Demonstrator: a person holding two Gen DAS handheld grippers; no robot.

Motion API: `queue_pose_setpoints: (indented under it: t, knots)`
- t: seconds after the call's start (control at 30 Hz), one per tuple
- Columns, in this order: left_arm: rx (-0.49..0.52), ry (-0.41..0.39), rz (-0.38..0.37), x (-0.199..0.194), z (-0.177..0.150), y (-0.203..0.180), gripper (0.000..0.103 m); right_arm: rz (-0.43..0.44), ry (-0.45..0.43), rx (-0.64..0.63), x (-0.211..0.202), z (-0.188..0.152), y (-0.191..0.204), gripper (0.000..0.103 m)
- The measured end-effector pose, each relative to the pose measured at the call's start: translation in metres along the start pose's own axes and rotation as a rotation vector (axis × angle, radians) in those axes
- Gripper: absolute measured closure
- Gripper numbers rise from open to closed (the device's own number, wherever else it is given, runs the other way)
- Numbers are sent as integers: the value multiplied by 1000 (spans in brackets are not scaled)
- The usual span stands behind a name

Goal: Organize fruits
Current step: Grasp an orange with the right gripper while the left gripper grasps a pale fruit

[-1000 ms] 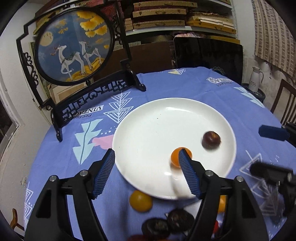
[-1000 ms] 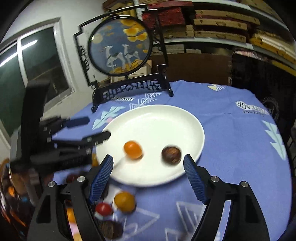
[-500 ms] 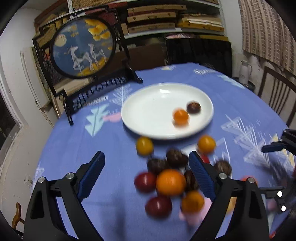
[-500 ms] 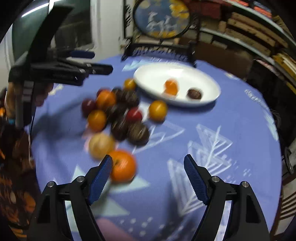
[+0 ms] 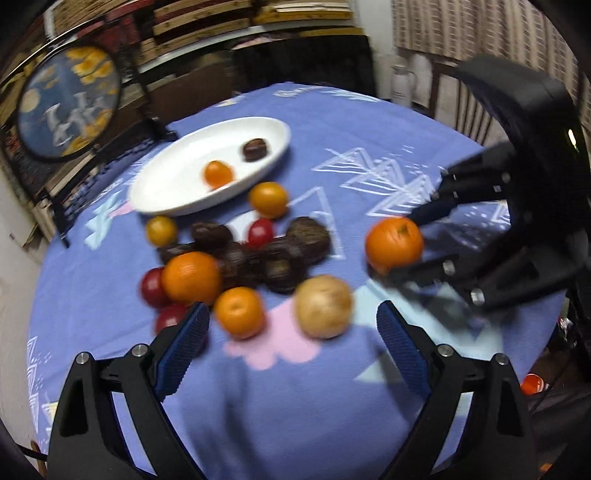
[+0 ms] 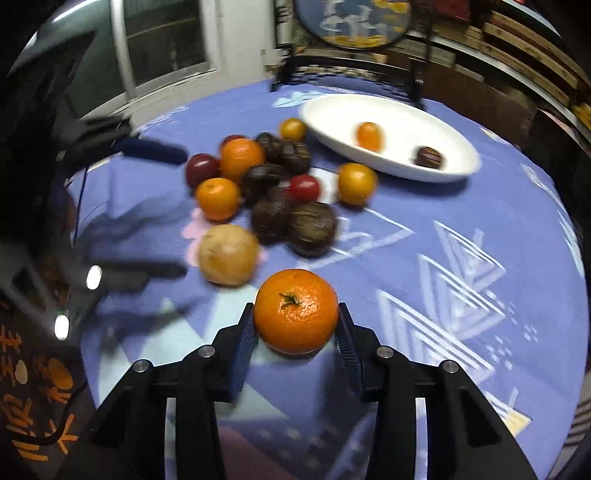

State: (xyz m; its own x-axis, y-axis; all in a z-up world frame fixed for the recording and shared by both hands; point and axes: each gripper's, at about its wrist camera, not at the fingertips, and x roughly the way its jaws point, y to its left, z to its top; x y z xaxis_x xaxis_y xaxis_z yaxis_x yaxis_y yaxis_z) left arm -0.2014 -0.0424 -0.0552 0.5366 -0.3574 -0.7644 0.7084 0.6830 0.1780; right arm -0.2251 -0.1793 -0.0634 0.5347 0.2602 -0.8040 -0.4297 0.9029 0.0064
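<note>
A white plate (image 5: 170, 192) (image 6: 332, 110) holds a small orange fruit (image 5: 218, 173) (image 6: 369, 136) and a dark brown fruit (image 5: 255, 148) (image 6: 428, 157). A pile of oranges, red and dark brown fruits (image 5: 243, 258) (image 6: 266, 177) lies on the blue cloth in front of it, with a tan round fruit (image 5: 324, 305) (image 6: 228, 254) nearest. My right gripper (image 6: 295, 332) is shut on a large orange (image 6: 295, 310) (image 5: 393, 243) resting on the cloth. My left gripper (image 5: 291, 350) is open and empty, just short of the pile.
A round painted screen on a black stand (image 5: 68, 103) (image 6: 354, 22) stands behind the plate. A yellow-orange fruit (image 5: 268, 199) (image 6: 356, 183) lies beside the plate rim. Shelves, a chair and a window surround the round table (image 5: 369, 122).
Both grippers have pulled back from the plate toward the near fruits. My right gripper has closed on the large orange. My left gripper stays open.
</note>
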Motion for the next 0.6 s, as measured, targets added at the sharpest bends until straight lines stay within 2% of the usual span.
queue_pose_setpoints:
  t: [0.1,0.2,0.27,0.33,0.5,0.6]
  knots:
    - [21,31,-10,18,7,-13,18,-14,-9,62,-9,-10,-17,60]
    - [58,20,30,30,13,-22,28,-18,-19,87,-15,-18,-23,60]
    - [50,59,5,36,15,-22,56,-17,-19,89,-14,-19,-24,60]
    - [61,68,41,38,15,-22,65,-14,-23,92,-14,-19,-25,60]
    - [31,54,-8,26,7,-9,66,-4,-40,88,-13,-15,-22,60]
    - [-6,18,-23,13,7,2,66,-2,-54,94,-14,-12,-23,60]
